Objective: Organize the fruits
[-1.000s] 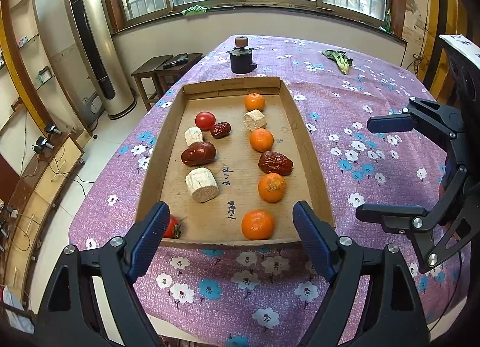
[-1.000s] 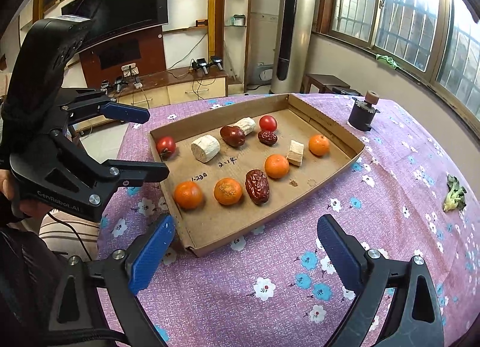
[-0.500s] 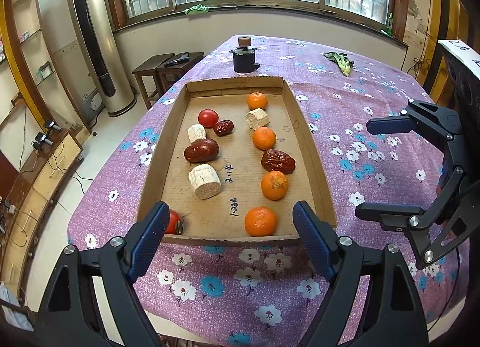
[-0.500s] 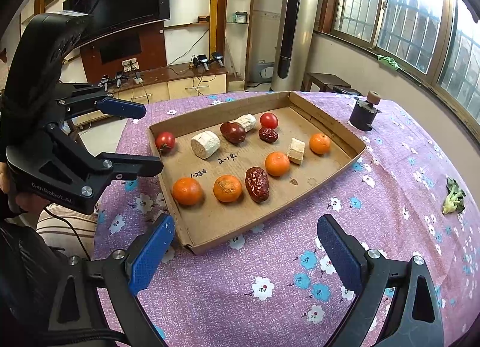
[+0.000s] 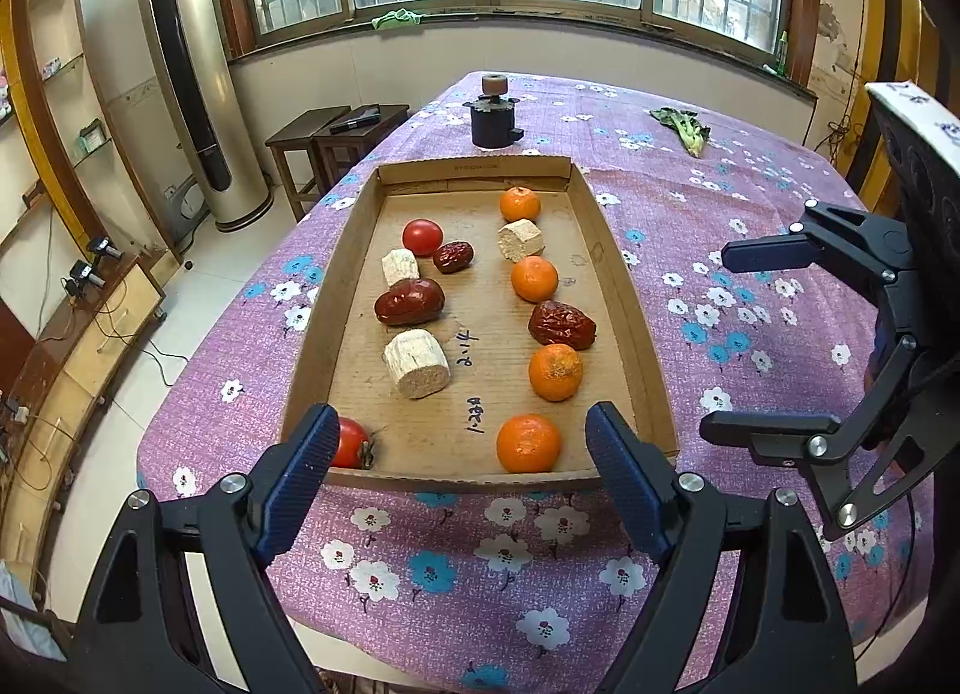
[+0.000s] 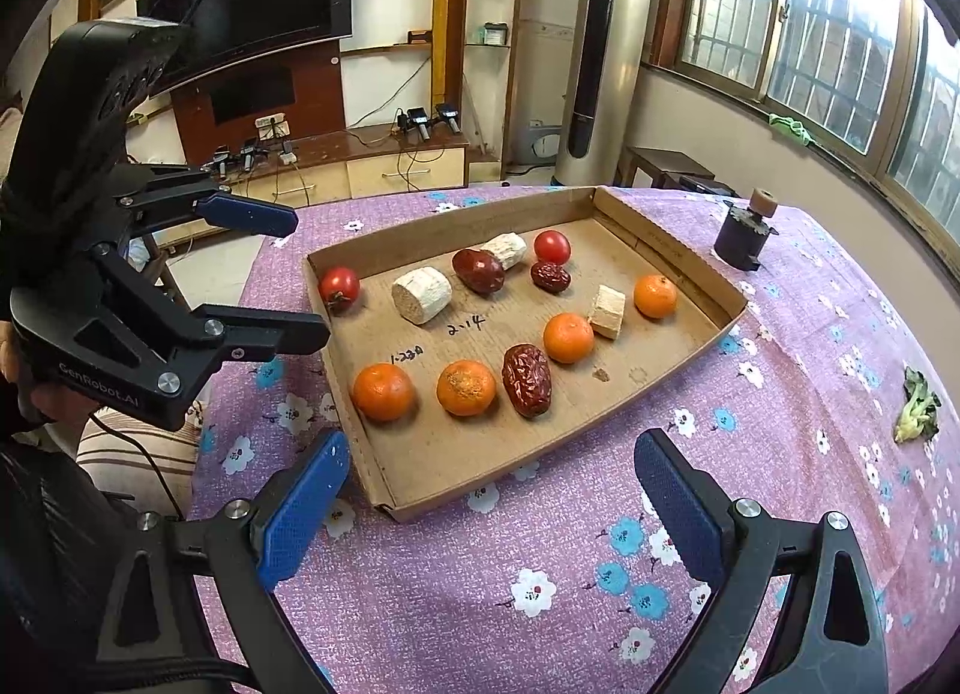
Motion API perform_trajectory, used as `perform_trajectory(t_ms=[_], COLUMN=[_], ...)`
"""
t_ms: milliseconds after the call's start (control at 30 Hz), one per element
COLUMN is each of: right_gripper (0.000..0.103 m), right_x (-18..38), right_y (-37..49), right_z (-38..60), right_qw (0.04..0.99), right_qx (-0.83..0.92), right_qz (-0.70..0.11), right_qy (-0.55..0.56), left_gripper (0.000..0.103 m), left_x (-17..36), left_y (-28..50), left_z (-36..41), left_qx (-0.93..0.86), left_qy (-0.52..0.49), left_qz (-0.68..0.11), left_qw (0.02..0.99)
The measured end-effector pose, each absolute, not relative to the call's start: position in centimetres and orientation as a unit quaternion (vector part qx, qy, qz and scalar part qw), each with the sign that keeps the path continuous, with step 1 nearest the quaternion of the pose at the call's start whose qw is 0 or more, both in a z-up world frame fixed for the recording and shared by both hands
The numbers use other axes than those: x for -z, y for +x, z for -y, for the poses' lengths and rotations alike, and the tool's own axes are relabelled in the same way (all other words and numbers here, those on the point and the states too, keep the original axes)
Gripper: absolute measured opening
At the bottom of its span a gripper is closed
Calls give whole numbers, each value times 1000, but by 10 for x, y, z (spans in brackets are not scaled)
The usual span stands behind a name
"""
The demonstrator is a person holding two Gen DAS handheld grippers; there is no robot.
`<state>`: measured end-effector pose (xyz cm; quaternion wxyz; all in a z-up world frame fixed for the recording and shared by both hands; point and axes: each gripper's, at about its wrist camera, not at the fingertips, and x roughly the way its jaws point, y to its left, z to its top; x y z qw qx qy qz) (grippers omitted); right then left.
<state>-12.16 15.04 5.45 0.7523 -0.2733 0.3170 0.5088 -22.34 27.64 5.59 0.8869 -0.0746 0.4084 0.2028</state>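
A shallow cardboard tray (image 5: 624,298) (image 6: 690,268) lies on the purple flowered table. It holds several oranges (image 5: 528,443) (image 6: 383,391), two tomatoes (image 5: 422,236) (image 6: 339,287), three red dates (image 5: 562,324) (image 6: 528,378) and three pale cut chunks (image 5: 417,363) (image 6: 421,294). My left gripper (image 5: 462,457) is open and empty, above the tray's near end. My right gripper (image 6: 489,481) is open and empty, beside the tray's long side. Each gripper shows in the other's view, the right (image 5: 762,340) and the left (image 6: 279,274).
A small black device (image 5: 493,119) (image 6: 743,235) stands beyond the tray's far end. A leafy green scrap (image 5: 684,127) (image 6: 915,406) lies on the cloth at the far right. The table edge drops off at the left, toward stools and a tall floor unit.
Both grippers have drawn back a little from the tray, so it looks slightly smaller and farther. Both stay open. The fruits have not moved.
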Motion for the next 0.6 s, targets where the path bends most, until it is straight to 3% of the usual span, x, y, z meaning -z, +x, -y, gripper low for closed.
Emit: perform_trajectory(t_ms=[600], right_gripper=[97], right_x=[-45], right_y=[-118], right_z=[-161], right_qw=[742], right_qx=[-513], right_qz=[-325], right_qy=[-283], left_gripper=[85], left_x=[-56], left_y=[-227], left_z=[-286], left_qx=[-228], left_qy=[-69], left_qz=[-406], left_qw=[882])
